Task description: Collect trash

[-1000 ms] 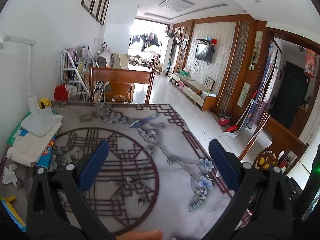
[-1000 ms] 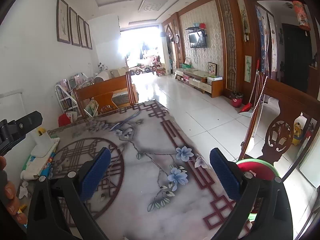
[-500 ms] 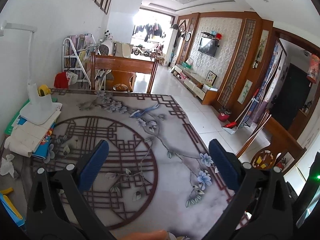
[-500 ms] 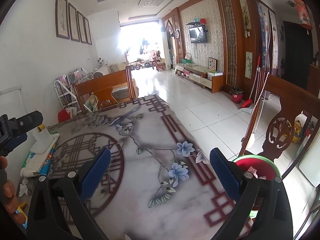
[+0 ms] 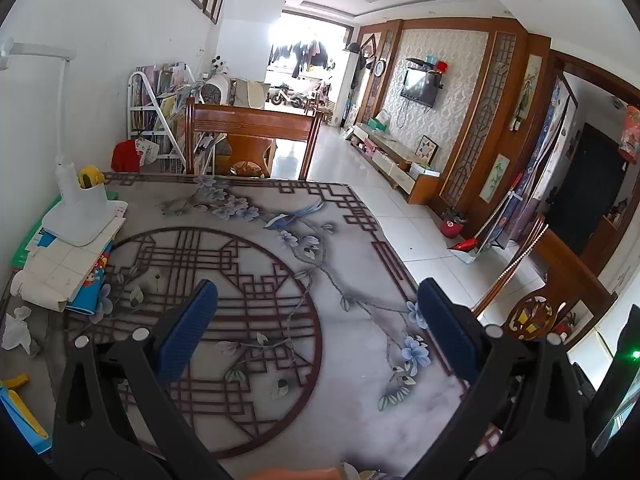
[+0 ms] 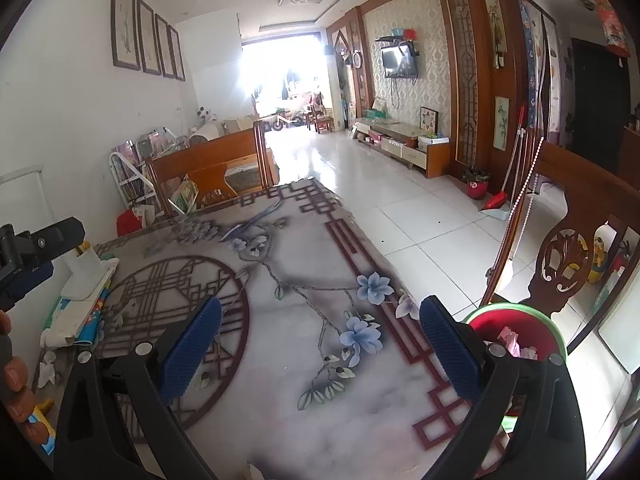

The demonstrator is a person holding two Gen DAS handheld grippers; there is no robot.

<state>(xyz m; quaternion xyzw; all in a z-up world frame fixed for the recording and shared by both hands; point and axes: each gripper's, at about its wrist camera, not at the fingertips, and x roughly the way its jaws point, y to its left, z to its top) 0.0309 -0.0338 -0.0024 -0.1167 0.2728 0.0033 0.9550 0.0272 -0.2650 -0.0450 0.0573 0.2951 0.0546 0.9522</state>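
The big marble-look counter (image 5: 248, 420) with its dark red lattice circle and painted blue flowers fills both views, and it's our landmark. At its right edge, just off the surface, sits the red round bin with a green rim (image 6: 536, 320), crumpled pink and white scraps showing inside. On the counter's left side there's the stack of papers and books (image 5: 64, 268) with a white lamp base (image 5: 80, 220) on top. Over the counter's near half, the left claw (image 5: 316, 334) hangs released, blue pads wide apart, nothing between them. The right claw (image 6: 320, 350) is spread open and empty too, over the counter's right half beside the bin. Smallest of all, a crumpled white tissue (image 5: 16, 328) lies at the counter's left edge, just nearer than the stack.
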